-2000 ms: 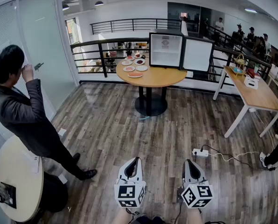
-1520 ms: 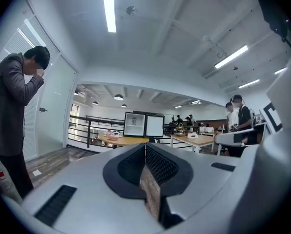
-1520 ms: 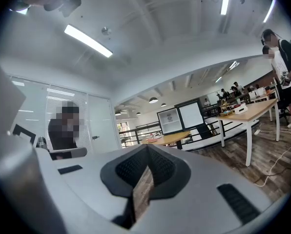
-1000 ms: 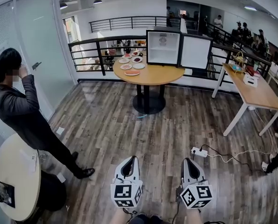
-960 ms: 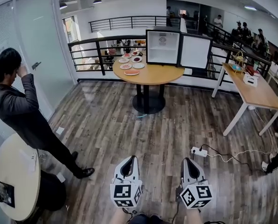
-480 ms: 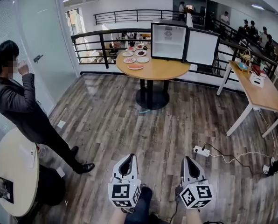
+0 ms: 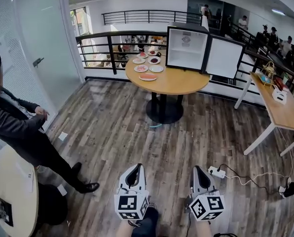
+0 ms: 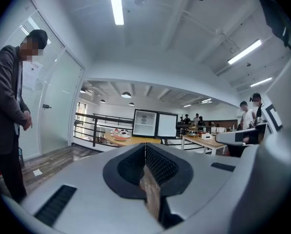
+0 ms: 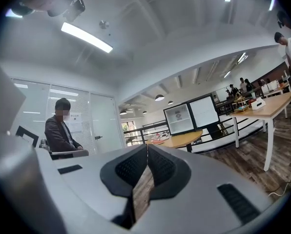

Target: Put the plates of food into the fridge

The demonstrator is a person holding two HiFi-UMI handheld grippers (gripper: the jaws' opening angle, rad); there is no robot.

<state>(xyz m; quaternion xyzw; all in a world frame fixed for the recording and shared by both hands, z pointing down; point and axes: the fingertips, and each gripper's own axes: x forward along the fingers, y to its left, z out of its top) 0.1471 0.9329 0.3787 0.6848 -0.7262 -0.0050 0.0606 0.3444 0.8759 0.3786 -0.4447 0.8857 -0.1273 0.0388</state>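
The left tongs (image 7: pixel 136 167) and the right tongs (image 7: pixel 198 170) are held side by side low in the head view, above the wooden floor (image 7: pixel 117 132); both are pointed level toward the far end of the room; in each gripper view the ribbed pads are seen pressed together with nothing between them, so both pairs of tongs are closed and empty.

The plates of food (image 7: pixel 148 65) are set in a cluster on the far left part of the round bench (image 7: pixel 184 83), well apart from the tongs; one plate with orange-pink food (image 7: pixel 148 76) is placed nearest the bench's middle. The fridge (image 7: pixel 186 47) is stood on the same bench, just right of the plates; its door (image 7: pixel 224 57) is swung open to the right and a white interior is shown.

A black railing (image 7: pixel 102 46) is seen behind the bench; a person in a dark jacket (image 7: pixel 18 132) is stood at the left by a glass wall; a power strip (image 7: pixel 217 172) is laid on the floor near the right tongs; a long wooden bench (image 7: pixel 285 115) is placed at the right edge.
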